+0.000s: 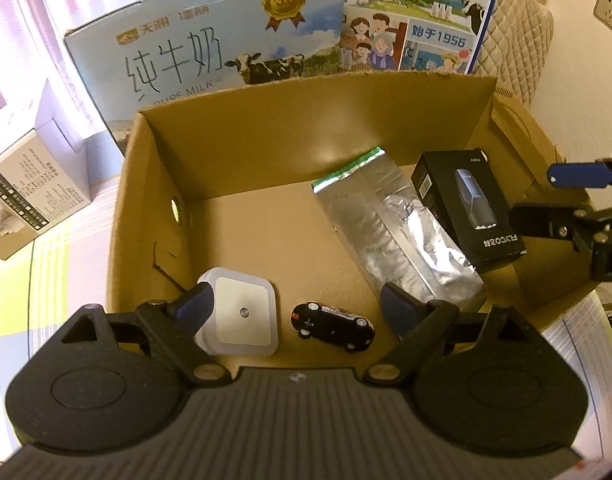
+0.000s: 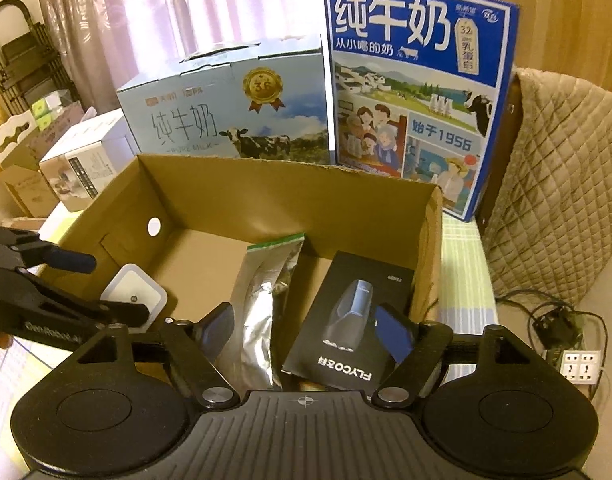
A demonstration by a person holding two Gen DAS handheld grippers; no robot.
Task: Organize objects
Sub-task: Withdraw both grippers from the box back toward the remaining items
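We see an open brown cardboard box (image 1: 209,152) with four things lying on its floor. A white square night light (image 1: 241,316) with rounded corners and a small round sensor at its centre lies flat in the near left corner, close against the left wall. Just to its right sits a small black toy car (image 1: 333,325) on its wheels, angled across the floor. A silver foil pouch (image 1: 390,220) with a green strip at its sealed top lies flat, running diagonally toward the far wall. Beside it on the right, a black FLYCO shaver box (image 1: 468,210) lies picture side up, one edge overlapping the pouch.
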